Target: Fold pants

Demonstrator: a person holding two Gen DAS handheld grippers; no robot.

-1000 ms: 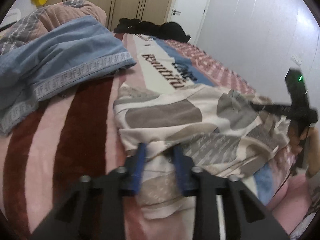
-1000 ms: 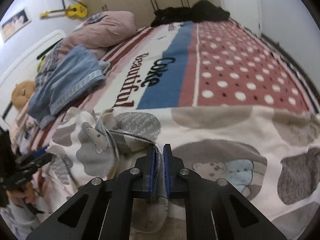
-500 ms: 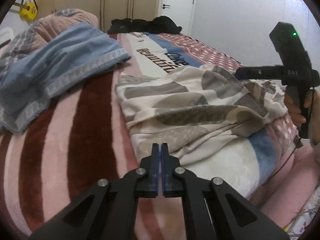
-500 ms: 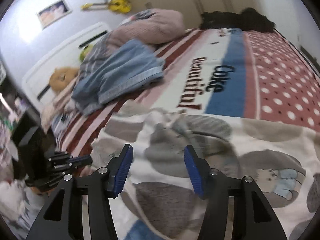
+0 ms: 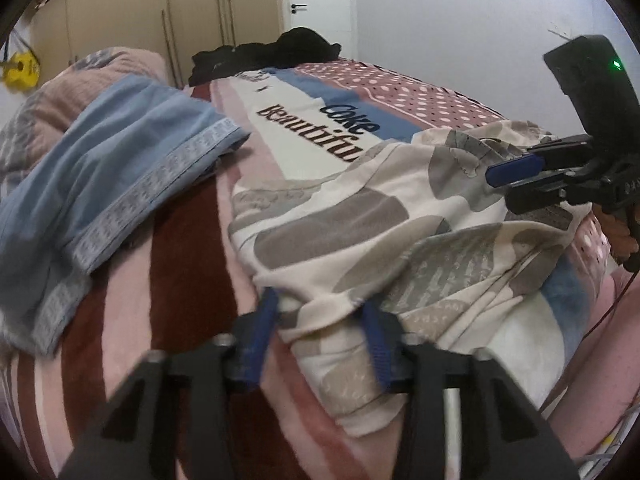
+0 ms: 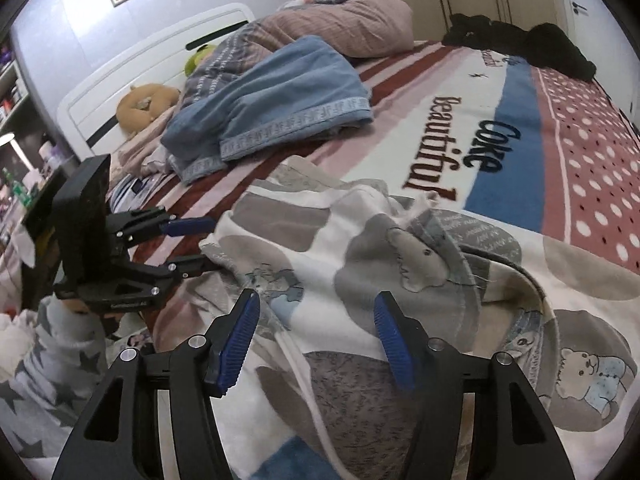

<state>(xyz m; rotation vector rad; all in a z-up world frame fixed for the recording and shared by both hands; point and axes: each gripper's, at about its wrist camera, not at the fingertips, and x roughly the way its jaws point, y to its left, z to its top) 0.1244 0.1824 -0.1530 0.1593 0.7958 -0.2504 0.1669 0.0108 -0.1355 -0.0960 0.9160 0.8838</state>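
Soft patterned pants (image 6: pixel 400 280) lie rumpled mid-frame, awaiting a fold. The left gripper (image 5: pixel 322 320), jaws just reopening, straddles their near edge (unpinched); the right gripper (image 6: pixel 316 340), jaws just widened, hovers empty above.

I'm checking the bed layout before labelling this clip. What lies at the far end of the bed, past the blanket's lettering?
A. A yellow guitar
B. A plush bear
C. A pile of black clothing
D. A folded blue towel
C: a heap of black clothing lies on the blanket beyond the lettering, in front of the wardrobe doors; the left wrist view shows it there too.
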